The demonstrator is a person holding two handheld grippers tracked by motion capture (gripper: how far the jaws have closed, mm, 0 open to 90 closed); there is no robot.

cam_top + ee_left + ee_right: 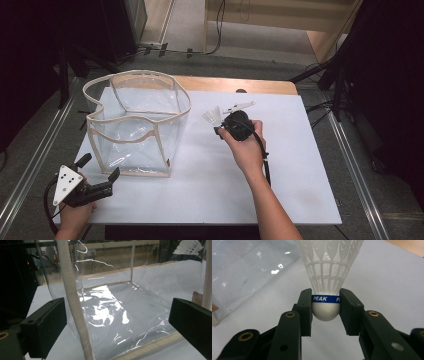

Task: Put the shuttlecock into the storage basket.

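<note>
A white shuttlecock point(325, 277) with a blue band marked PEAK sits between the pads of my right gripper point(325, 306), which is shut on its round cork. From above, the shuttlecock point(212, 116) sticks out to the left of the right gripper point(220, 127), over the white table just right of the bag. A clear plastic bag point(137, 122) with cream trim stands open on the table's left half. My left gripper point(100, 169) rests open near the bag's front left corner. In the left gripper view its jaws stand wide on either side of the bag's cream corner seam point(75, 305).
The white table top point(210, 185) lies on a wooden table. A small white plastic piece point(240, 106) lies behind the right gripper. Dark stands and cables surround the table; a metal rail point(355, 170) runs along its right side.
</note>
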